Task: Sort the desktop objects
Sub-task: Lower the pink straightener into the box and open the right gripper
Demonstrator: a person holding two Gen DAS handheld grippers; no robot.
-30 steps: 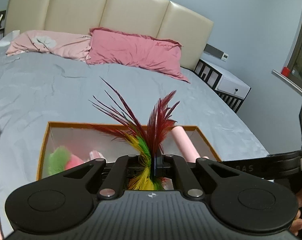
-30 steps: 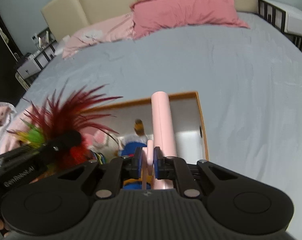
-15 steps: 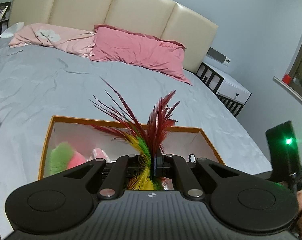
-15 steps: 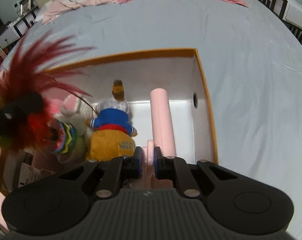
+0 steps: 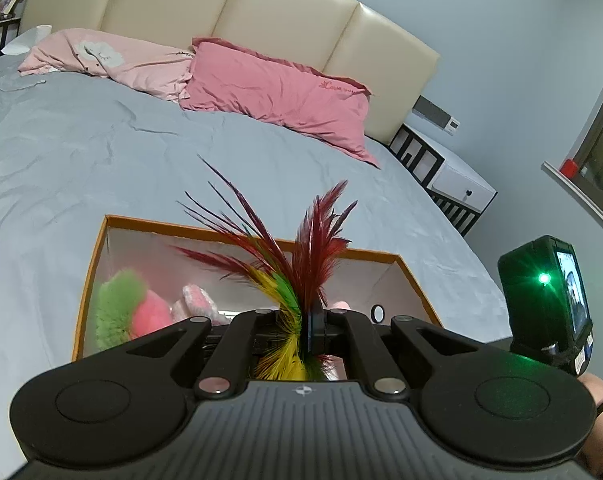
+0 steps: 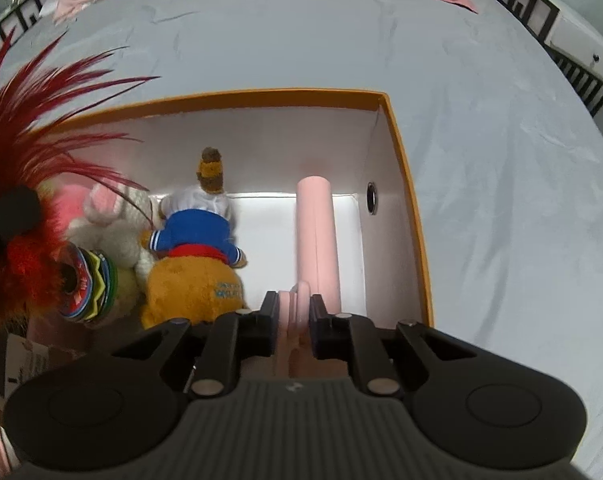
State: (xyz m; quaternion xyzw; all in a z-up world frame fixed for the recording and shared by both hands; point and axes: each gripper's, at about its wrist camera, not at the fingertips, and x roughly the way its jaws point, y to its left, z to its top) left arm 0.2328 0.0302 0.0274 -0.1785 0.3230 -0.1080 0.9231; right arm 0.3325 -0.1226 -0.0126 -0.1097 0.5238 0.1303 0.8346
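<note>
Right gripper (image 6: 294,312): jaws closed on the near end of a pink tube-shaped object (image 6: 316,236). The tube runs straight ahead from the fingers, down inside the orange-rimmed box (image 6: 405,184), near its right wall. Whether its far end touches the white floor cannot be told.

Left of the tube, in the same box: a bear plush (image 6: 197,256) in a blue and white top, face down, head away from the gripper. Further left, touching the bear, a cream and pink plush (image 6: 109,220), partly hidden. A round metal-ringed hole (image 6: 371,198) sits in the right wall, just beyond the tube's tip.

Far left of the right wrist view: feather shuttlecock (image 6: 41,240), red plumes fanned up, its stacked coloured discs facing the camera, above the box's left part.

Left gripper (image 5: 309,320): jaws clamped on the shuttlecock (image 5: 297,276) near its base; yellow, green and dark red feathers rise between the fingers. Directly ahead and below, the box (image 5: 89,280) again, open top. Ahead-left inside it: a green and pink fuzzy toy (image 5: 129,308), and a pale pink plush (image 5: 197,300) beside it. To the right, the other gripper's camera unit (image 5: 549,300) with a green light on.

Box rests on a grey bedsheet (image 5: 101,152); pink pillows (image 5: 277,92) far ahead at the headboard.
</note>
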